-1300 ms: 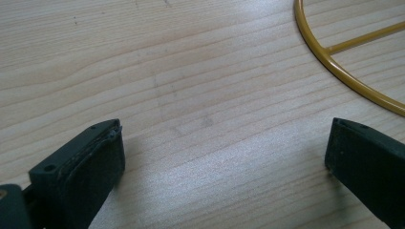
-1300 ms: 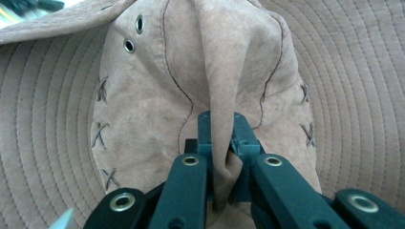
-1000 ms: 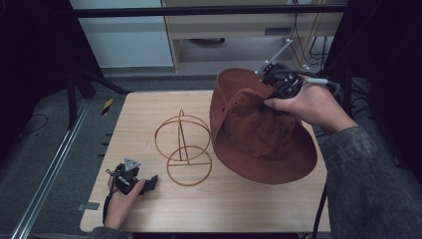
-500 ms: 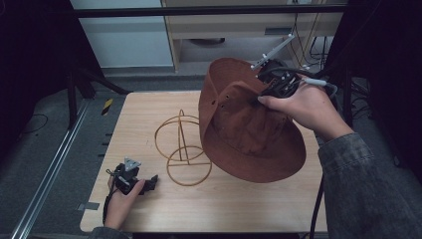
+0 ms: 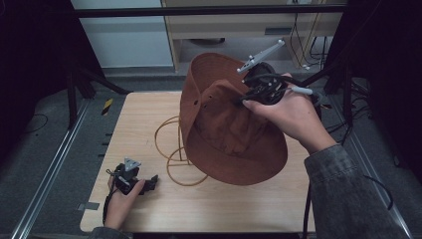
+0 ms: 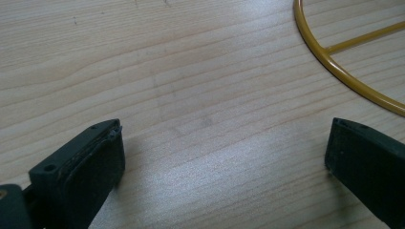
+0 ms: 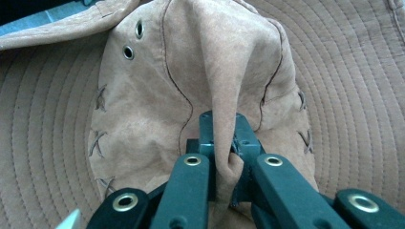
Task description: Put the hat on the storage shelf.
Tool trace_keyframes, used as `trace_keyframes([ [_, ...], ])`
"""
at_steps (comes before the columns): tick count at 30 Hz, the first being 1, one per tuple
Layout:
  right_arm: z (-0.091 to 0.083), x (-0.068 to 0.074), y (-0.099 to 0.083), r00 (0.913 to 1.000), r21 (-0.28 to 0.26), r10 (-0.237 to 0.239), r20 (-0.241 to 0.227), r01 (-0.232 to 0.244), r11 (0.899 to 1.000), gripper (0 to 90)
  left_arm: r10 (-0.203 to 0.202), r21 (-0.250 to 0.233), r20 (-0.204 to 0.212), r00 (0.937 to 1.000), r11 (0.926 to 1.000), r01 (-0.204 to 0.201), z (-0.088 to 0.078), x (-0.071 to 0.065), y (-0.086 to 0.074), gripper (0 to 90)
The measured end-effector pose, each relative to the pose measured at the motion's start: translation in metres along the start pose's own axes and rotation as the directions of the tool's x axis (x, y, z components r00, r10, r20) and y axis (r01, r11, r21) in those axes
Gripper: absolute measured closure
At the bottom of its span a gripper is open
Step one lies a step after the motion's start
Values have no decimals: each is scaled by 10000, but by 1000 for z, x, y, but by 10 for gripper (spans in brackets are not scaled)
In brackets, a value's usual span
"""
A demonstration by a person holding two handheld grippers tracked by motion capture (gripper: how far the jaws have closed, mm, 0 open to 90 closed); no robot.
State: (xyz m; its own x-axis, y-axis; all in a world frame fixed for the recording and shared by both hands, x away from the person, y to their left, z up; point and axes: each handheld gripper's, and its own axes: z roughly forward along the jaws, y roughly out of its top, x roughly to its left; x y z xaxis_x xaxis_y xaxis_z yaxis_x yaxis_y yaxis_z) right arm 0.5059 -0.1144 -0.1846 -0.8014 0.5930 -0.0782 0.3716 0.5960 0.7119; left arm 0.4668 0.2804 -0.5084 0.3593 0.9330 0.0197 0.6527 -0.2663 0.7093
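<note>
Above the middle of the table (image 5: 149,124), toward its far edge, the brown hat (image 5: 224,129) hangs tilted in the air, a fold of its crown pinched between the pressed-together jaws of the right gripper (image 7: 224,143). The gold wire stand (image 5: 174,154) sits partly beneath the brim, not yet wearing the hat. Lifting looks done; lowering the crown onto the stand and letting go appear to remain. Near the table's front left corner, the left gripper (image 5: 149,181) rests with jaws spread, holding nothing.
</note>
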Motion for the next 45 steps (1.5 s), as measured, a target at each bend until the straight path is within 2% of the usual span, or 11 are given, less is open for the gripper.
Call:
trace_keyframes([
  [12, 2, 4, 4, 10000, -195, -15, -77, 13, 9998, 869, -5, -5, 2, 10000, 10000, 5, 0, 0, 0, 0],
  [21, 2, 16, 3, 9998, -636, -46, -173, 35, 9980, 869, 19, 0, -9, 10000, 10000, -19, 0, 0, 0, 0],
  [27, 3, 19, 6, 9998, -749, -85, -198, 70, 9972, 868, 28, 20, 12, 10000, 10000, -28, 0, 0, 0, 0],
  [33, 8, 22, 12, 9996, -901, -57, -280, 32, 9959, 868, 33, 27, 12, 10000, 10000, -33, 0, 0, 0, 0],
  [45, 26, 39, 29, 9983, -1275, -129, -572, 55, 9918, 867, 92, 40, 45, 9999, 9999, -92, 0, 0, 0, 0],
])
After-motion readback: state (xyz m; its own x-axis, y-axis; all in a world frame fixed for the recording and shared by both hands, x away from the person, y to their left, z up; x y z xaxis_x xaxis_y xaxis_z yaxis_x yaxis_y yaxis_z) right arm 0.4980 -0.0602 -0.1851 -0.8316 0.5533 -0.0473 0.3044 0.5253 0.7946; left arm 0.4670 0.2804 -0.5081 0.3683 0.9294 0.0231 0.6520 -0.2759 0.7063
